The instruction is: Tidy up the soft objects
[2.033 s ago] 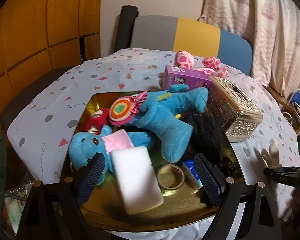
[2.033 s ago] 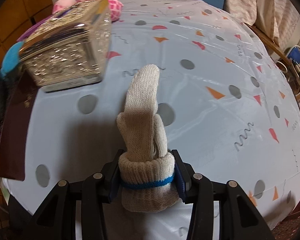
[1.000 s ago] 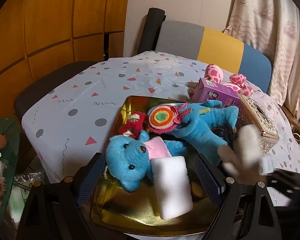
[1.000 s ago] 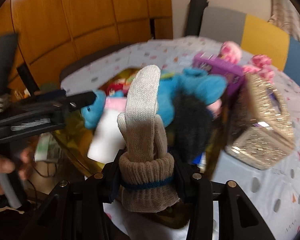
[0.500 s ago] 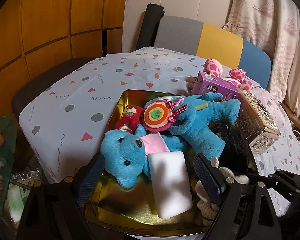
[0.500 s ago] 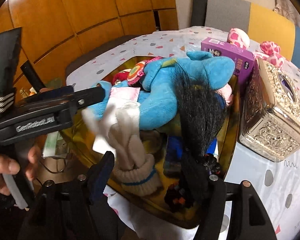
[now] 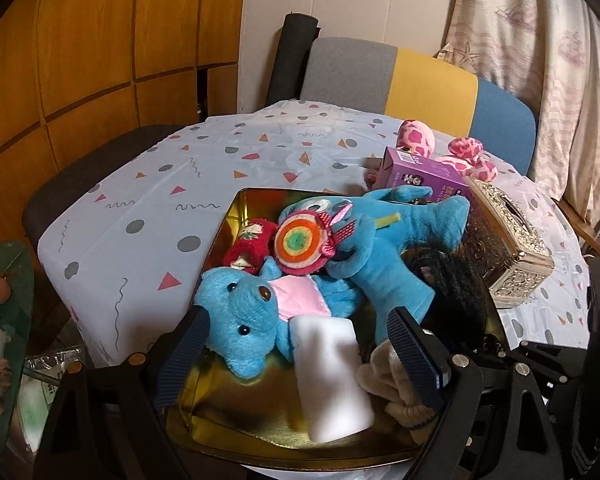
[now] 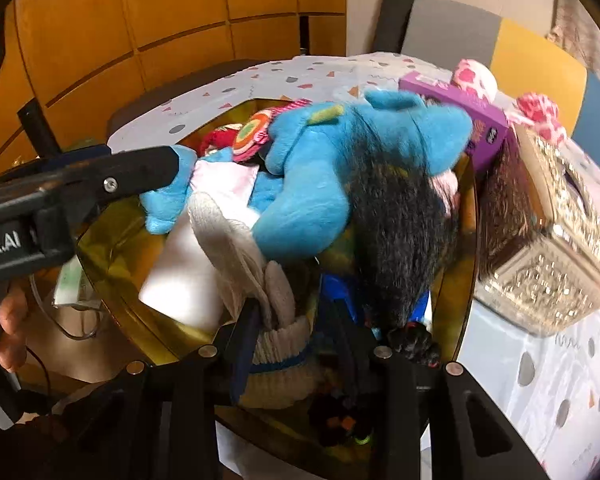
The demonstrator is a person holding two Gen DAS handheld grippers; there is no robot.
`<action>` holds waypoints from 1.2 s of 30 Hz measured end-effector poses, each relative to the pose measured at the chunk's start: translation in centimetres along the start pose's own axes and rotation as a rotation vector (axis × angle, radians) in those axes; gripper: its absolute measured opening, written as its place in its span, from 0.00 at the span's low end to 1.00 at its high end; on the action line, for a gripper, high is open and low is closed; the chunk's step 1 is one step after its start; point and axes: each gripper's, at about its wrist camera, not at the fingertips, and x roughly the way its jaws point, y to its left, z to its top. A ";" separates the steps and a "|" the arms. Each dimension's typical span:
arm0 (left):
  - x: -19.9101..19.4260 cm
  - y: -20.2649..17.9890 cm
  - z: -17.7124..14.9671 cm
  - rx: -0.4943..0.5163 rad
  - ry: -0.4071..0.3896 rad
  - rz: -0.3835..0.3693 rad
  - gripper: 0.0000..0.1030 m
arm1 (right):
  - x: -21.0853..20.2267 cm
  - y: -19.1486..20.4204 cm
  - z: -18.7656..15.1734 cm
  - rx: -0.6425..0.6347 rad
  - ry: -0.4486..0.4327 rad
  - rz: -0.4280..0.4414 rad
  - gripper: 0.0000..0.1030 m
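While its jaws have just been closing, the right gripper (image 8: pixel 294 308) has the cuff of the knit glove (image 8: pixel 240 248) between them. One pad touches the cuff and a dark gap shows on the other side, so whether they clamp it cannot be told.

- Glove: lies at the near right corner of the gold tray (image 8: pixel 112 240), fingers draped over the white foam block (image 7: pixel 332 372).
- Left gripper (image 7: pixel 296 320): jaws wide, holding nothing, hovering over the blue bear (image 7: pixel 240 320).
- Adjacent: black hairy toy (image 8: pixel 396 232), just beside the right gripper.

Risks, as judged:
- If the jaws pinch the cuff, a withdrawal probably drags the glove back out over the near rim.
- Closing fingers may snag the black hair and pull that toy along.
- The cuff sits close to the rim, so a nudge could tip it off.

Changes:
- Two seconds back, the glove stood clamped over bare tablecloth, well apart from the tray.
- One second back, it was carried upright above the toys.
- Half a second back, the jaws stood wide and the glove was loose.
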 end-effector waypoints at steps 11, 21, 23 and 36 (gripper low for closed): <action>-0.9 -1.2 0.0 0.023 -0.019 -0.021 0.88 | -2.2 -0.2 -0.6 0.041 -0.048 -0.033 0.36; -2.1 -2.8 -0.2 0.048 -0.047 -0.039 0.95 | -6.0 -1.6 -1.9 0.189 -0.164 -0.200 0.43; -2.5 -3.3 -0.3 0.055 -0.062 -0.035 0.98 | -6.8 -2.1 -2.0 0.240 -0.193 -0.224 0.43; -3.5 -6.6 -2.2 0.096 -0.057 -0.040 1.00 | -8.7 -5.2 -3.3 0.411 -0.228 -0.420 0.43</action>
